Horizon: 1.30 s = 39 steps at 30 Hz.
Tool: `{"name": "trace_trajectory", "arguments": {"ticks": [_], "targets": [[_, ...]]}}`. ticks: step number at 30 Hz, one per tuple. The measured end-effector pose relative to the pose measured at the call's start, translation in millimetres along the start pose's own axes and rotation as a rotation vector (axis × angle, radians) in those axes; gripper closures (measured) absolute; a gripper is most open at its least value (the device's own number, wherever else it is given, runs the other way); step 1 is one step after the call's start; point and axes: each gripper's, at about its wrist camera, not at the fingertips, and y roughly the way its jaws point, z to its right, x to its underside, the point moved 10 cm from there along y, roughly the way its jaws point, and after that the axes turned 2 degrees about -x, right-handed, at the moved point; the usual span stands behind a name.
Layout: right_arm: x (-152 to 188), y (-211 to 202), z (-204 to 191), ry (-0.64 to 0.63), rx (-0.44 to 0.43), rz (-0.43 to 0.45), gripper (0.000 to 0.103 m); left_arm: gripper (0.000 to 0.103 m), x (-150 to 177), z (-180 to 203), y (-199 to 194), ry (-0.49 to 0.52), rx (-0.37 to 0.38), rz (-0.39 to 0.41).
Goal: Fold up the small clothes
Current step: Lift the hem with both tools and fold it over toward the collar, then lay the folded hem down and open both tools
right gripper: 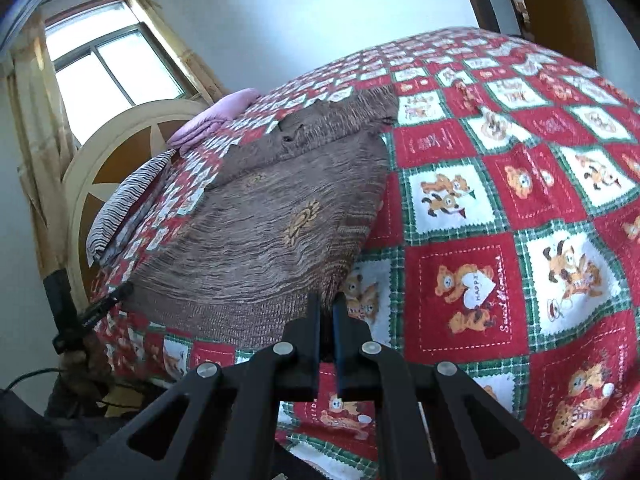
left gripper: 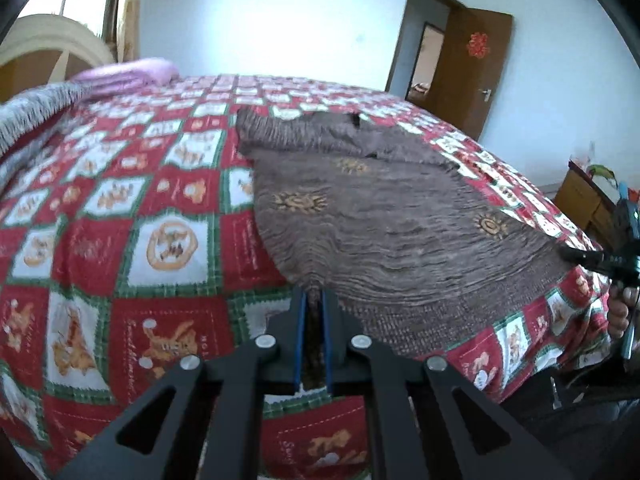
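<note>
A brown knitted sweater (left gripper: pixel 380 208) (right gripper: pixel 260 232) with orange sun motifs lies flat on the red, white and green checked quilt (left gripper: pixel 120 220) (right gripper: pixel 500 200), its hem toward me. My left gripper (left gripper: pixel 314 296) is shut on the hem's left corner, with brown knit showing between the blue pads. In the right wrist view the left gripper (right gripper: pixel 126 290) pinches that same corner. My right gripper (right gripper: pixel 327 300) is shut at the hem's right corner, and the left wrist view shows the right gripper (left gripper: pixel 566 253) nipping that corner. The hem is stretched between the two.
A folded pink blanket (left gripper: pixel 128 74) (right gripper: pixel 216 118) and a grey striped pillow (left gripper: pixel 36 108) (right gripper: pixel 124 204) lie at the head of the bed by the round headboard (right gripper: pixel 120 148). A brown door (left gripper: pixel 472 68) and a wooden cabinet (left gripper: pixel 580 200) stand beyond the bed.
</note>
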Motion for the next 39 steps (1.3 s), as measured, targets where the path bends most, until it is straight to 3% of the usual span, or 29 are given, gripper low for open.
{"name": "trace_trajectory", "arguments": {"ticks": [6,13,18,24,29,39], "targets": [[-26,-10,-1,0.009,-0.007,0.049,0.099,0.095,-26,-12,-4,-0.048,0.033,0.029],[-77,-7,-18,-0.020,-0.005,0.114,0.099,0.095,-72,-16,7,-0.013,-0.005,0.089],[-116,3,-28,-0.049,-0.001,0.140,0.099,0.095,-104,-29,25,-0.041,-0.008,0.083],[-158,19,-31,-0.057,0.010,0.165,0.099,0.095,-143,-31,37,-0.007,-0.030,0.114],[-180,35,-31,-0.055,0.012,0.168,0.099,0.095,-167,-30,49,0.015,-0.041,0.123],[-213,62,-16,-0.032,0.042,0.175,0.099,0.095,-205,-34,80,-0.039,-0.044,0.135]]}}
